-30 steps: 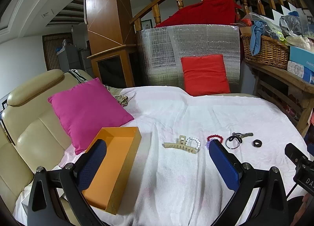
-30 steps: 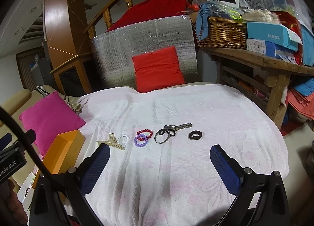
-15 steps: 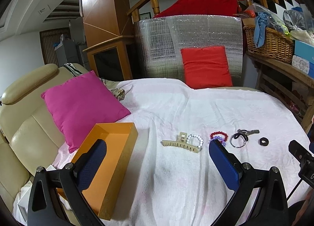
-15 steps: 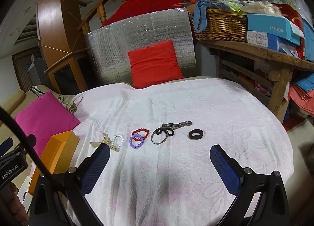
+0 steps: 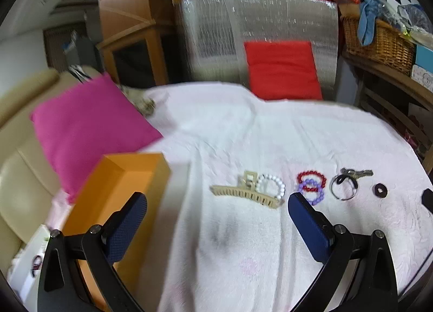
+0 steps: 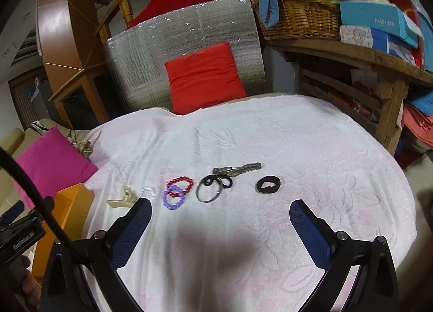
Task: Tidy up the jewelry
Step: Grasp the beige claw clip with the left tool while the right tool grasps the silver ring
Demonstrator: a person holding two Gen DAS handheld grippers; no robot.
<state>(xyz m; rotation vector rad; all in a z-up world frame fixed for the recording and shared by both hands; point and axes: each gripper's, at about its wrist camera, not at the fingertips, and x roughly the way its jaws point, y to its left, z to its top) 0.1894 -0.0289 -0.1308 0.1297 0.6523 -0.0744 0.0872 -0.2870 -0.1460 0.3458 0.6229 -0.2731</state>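
Softly quilted blanket (image 6: pixel 270 136) — beaded bracelets (image 6: pixel 178 190)

A home living room: leather sofa (image 5: pixel 16 111), cushions, wooden stair banister (image 6: pixel 127 0), cluttered shelf (image 6: pixel 351 49).

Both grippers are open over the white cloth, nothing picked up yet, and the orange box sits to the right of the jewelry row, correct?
Not quite: the orange box sits to the left of the row, beside the hair claw, as the left wrist view shows. The left gripper and right gripper are open, holding nothing.
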